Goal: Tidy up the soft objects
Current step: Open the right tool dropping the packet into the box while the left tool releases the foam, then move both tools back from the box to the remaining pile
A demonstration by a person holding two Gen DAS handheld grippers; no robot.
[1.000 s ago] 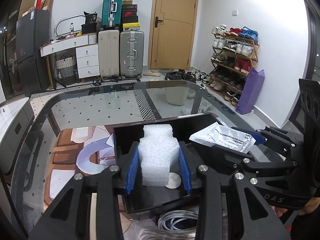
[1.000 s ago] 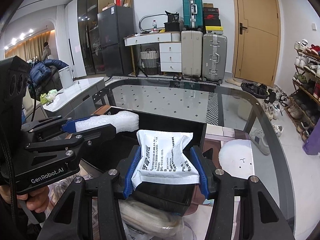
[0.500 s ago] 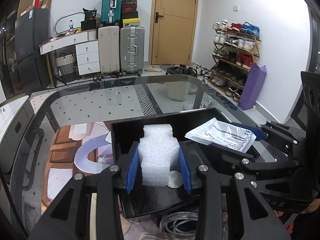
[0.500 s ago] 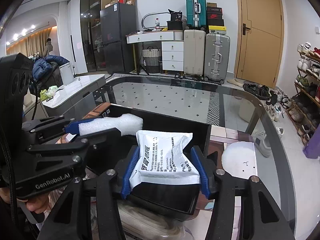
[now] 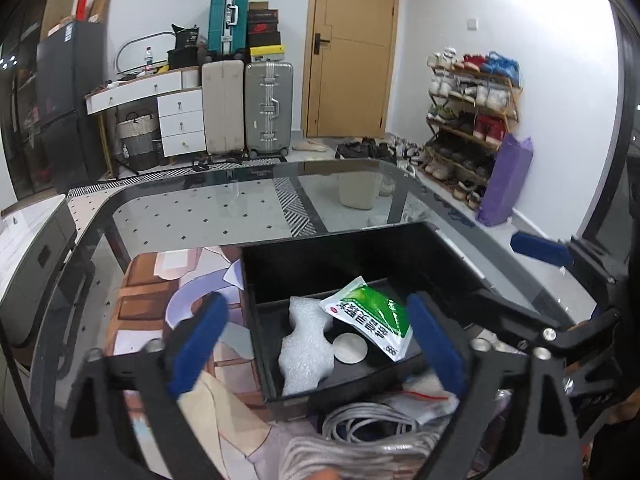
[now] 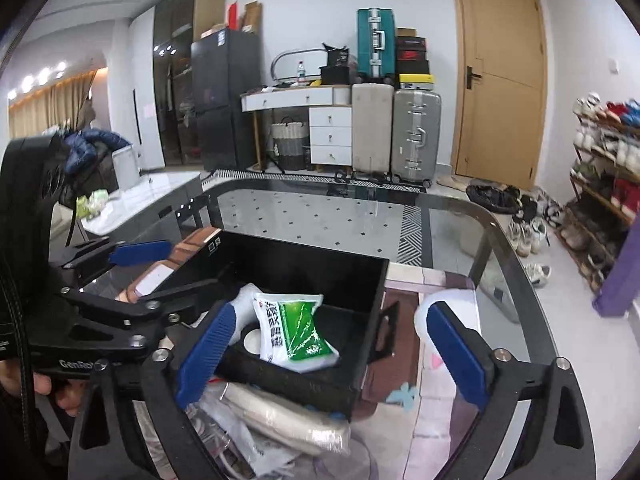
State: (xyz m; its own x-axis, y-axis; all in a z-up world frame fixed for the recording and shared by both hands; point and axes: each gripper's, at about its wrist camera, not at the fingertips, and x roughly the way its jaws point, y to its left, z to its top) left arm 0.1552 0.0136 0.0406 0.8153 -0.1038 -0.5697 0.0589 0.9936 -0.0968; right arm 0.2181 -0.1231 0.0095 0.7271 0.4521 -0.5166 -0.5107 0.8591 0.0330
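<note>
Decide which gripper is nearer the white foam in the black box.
Left. The left gripper, jaws opening and empty, hangs right over the foam. The right gripper, also opening, hangs over the green packet, with the foam beyond its left finger.

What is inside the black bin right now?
The black bin holds a white foam piece, a green-and-white packet leaning partly over it, and a round silver disc on the floor. Whatever lies under the packet is hidden.
</note>
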